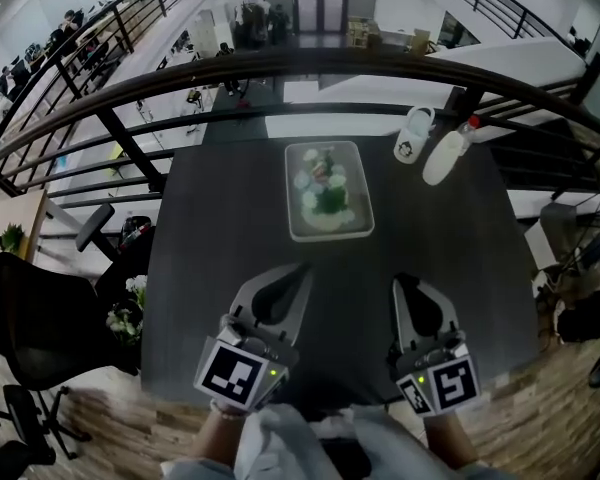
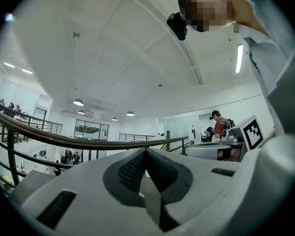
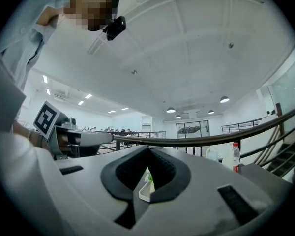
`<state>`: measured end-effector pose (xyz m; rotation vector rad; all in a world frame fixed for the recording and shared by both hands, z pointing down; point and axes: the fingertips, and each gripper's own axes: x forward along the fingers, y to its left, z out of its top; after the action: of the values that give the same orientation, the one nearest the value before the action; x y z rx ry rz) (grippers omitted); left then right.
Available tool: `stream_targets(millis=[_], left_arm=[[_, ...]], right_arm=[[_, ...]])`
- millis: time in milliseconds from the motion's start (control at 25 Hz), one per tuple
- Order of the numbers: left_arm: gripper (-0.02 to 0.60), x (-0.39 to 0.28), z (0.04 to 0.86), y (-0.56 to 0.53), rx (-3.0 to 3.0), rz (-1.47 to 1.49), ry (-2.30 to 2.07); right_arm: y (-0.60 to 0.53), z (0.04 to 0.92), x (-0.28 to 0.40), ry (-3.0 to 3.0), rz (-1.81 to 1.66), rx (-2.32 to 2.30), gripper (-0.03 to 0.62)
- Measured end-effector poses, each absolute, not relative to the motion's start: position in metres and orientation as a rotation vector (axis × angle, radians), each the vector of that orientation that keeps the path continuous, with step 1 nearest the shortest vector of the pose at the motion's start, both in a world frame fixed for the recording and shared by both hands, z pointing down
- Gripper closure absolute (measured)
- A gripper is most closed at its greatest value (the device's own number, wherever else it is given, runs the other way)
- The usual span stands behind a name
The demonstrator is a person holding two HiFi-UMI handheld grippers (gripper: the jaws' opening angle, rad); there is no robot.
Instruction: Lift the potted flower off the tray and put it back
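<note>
A white tray (image 1: 365, 223) lies on the dark table (image 1: 220, 228) toward its far side, and the potted flower (image 1: 328, 193), with white blooms and green leaves, stands in it. Both grippers hover over the table's near part, well short of the tray. My left gripper (image 1: 302, 266) is shut with nothing held; in the left gripper view its jaws (image 2: 146, 151) meet at the tips. My right gripper (image 1: 402, 280) also looks shut and empty. Through the hollow behind its closed tips (image 3: 148, 149) the right gripper view shows a corner of the tray (image 3: 145, 193) and a bit of the flower (image 3: 148, 177).
A white mug (image 1: 413, 134) and a clear bottle (image 1: 448, 151) with a red cap stand at the table's far right corner. A dark railing (image 1: 280, 63) runs behind the table. A black chair (image 1: 30, 328) and another plant (image 1: 128, 308) are at the left.
</note>
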<state>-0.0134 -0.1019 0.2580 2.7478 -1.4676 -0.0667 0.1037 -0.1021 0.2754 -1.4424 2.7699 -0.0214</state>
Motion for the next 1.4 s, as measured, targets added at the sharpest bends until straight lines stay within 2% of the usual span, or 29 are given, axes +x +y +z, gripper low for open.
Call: stream_targets(millis=[1400], left_arm=[[0.583, -0.005, 0.249, -0.092, 2.72, -0.16, -1.45]], right_arm=[[-0.092, 0.274, 0.112, 2.754, 0.0, -1.477, 0.591]])
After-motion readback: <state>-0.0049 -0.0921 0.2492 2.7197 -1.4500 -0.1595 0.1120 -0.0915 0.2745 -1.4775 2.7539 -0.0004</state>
